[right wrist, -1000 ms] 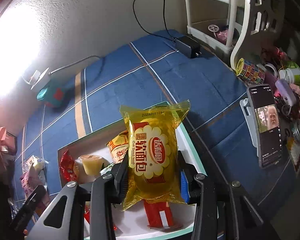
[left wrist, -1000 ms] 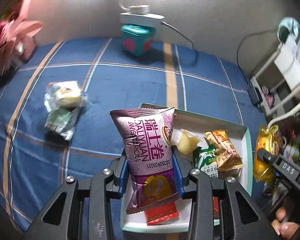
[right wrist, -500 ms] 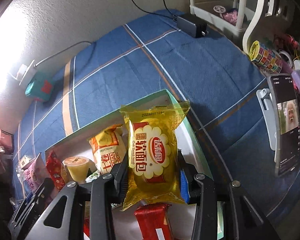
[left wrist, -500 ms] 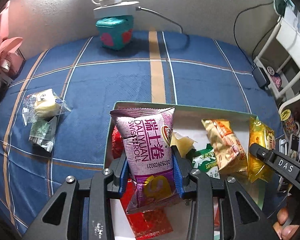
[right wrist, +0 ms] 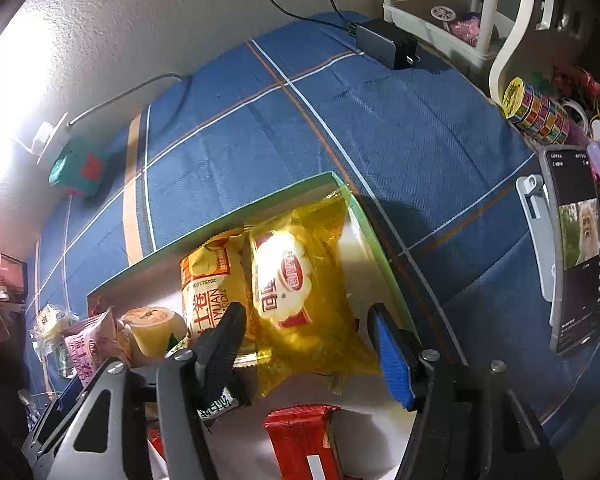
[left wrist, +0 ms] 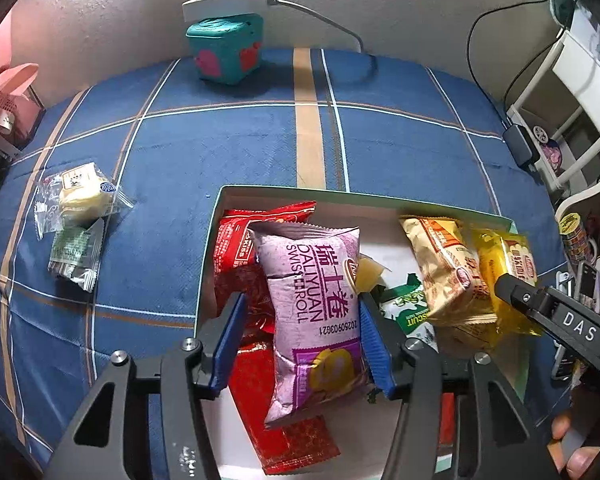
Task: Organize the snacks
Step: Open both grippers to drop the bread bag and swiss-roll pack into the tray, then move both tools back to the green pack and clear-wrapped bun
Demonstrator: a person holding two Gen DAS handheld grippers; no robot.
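Both packets dropped into box point(left wrist: 380, 199); two wrapped snacks point(left wrist: 78, 220) outside.

Both wrist views look steeply down, close; perhaps sharing tray point(left wrist: 284, 192).

Black tool point(left wrist: 300, 320), blue ribbed pads point(left wrist: 228, 340), silver screws.

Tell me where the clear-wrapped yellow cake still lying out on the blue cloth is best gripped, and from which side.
Grip the clear-wrapped yellow cake across the plump cake itself, coming from above, probably with the left tongs, which are nearer. It lies flat on the blue checked cloth with thin wrapper fringes all round that would likely slip. Its lower edge overlaps the green packet, so close the pads across the other two sides.
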